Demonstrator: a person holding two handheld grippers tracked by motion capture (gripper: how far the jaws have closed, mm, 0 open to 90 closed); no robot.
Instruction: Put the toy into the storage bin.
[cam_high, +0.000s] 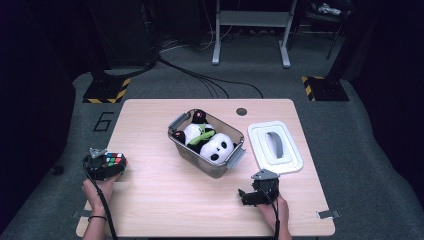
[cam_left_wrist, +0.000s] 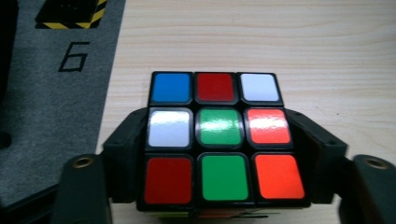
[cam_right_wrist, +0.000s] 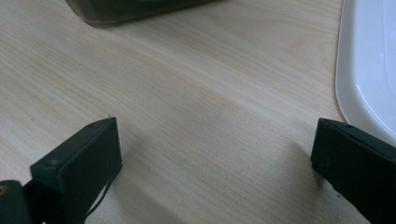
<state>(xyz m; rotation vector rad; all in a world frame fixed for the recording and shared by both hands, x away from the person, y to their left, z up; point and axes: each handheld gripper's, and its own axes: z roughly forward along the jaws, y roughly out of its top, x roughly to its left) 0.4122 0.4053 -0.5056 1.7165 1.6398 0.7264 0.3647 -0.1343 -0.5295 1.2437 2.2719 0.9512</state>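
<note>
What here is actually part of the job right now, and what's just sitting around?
In use:
- puzzle cube, gripped between the jaws of the left gripper
- clear bin, perhaps, already holding a panda toy

Lying about:
- white lid, beside the bin
- right gripper, jaws apart over bare table

On the worktop (cam_high: 165, 195) there are one puzzle cube (cam_high: 114, 160) with nine coloured stickers on its top face, one clear storage bin (cam_high: 220, 167), one plush panda (cam_high: 218, 147) inside it, one white bin lid (cam_high: 292, 162) and two claws.
</note>
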